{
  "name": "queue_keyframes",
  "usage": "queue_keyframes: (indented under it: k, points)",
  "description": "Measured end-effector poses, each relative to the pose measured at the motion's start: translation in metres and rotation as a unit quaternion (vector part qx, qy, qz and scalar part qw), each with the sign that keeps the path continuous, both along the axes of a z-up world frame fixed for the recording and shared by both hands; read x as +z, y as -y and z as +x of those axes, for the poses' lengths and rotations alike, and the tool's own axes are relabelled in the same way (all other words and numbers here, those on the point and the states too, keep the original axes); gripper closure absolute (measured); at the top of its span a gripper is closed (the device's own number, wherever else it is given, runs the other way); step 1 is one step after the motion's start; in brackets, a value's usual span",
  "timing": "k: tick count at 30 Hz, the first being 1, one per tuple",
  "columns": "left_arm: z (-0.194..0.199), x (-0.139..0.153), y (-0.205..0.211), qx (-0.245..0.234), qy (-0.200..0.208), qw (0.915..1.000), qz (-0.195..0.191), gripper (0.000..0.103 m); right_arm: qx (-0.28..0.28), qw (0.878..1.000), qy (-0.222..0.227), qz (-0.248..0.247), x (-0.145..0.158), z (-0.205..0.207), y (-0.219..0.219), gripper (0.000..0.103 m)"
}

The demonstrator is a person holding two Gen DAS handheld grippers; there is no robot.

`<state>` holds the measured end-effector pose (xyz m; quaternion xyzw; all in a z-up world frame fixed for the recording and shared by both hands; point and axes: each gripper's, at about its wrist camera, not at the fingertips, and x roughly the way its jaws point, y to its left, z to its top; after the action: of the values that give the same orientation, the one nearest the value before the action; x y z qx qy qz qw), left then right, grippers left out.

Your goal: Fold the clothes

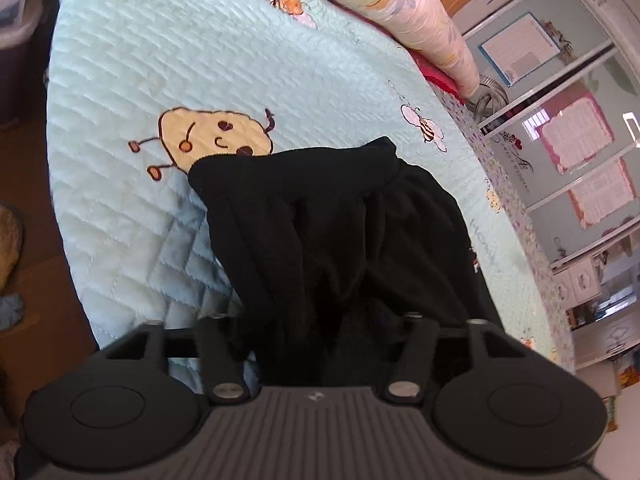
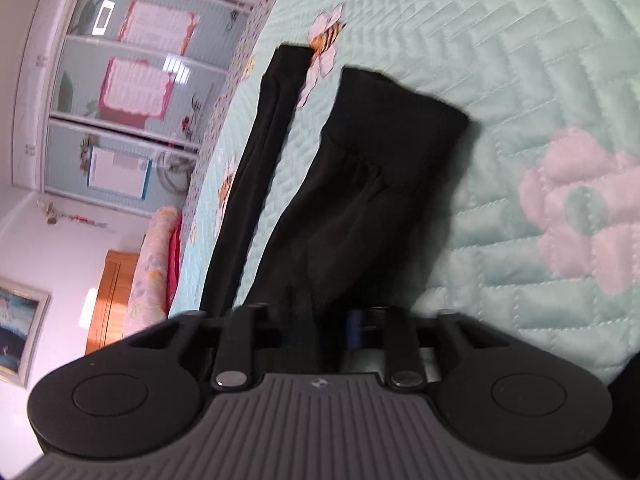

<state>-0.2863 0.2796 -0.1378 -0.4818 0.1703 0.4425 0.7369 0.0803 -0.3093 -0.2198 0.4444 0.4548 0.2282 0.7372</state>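
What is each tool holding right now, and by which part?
Cannot tell. The black garment runs into both the left tool and the right tool, hiding their pads.

Both grippers' jaws hidden under bunched black garment.

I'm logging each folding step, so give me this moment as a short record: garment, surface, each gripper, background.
garment: black garment, bunched, lying on the quilt; a cuffed end and a narrow strip stretch away
surface: mint quilted bedspread with bee and flower motifs
left gripper: black cloth between its jaws
right gripper: cloth between its jaws
background: rolled floral bedding, glass-fronted cabinet
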Motion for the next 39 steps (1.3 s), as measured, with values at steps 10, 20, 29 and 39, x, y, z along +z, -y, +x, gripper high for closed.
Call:
queue_keyframes:
  k: [10,20,29,39]
  points:
    - [0.036,0.043,0.023,-0.087,-0.127,0.9799,0.127,0.093,0.005,0.992,0.102,-0.069,0.046,0.012,-0.020,0.102]
    - [-0.014,0.054,0.033,-0.018,-0.128,0.9826,0.133,0.037,0.026,0.986,0.053,-0.156,0.057,0.010,-0.007,0.069]
    - [0.056,0.082,0.073,-0.113,-0.231,0.9347,0.245,0.037,0.001,0.993,0.011,-0.118,0.034,0.004,-0.008,0.060]
    - [0.101,0.088,0.094,-0.160,-0.263,0.9104,0.276,0.036,0.063,0.984,0.065,-0.154,0.050,-0.009,-0.044,0.054]
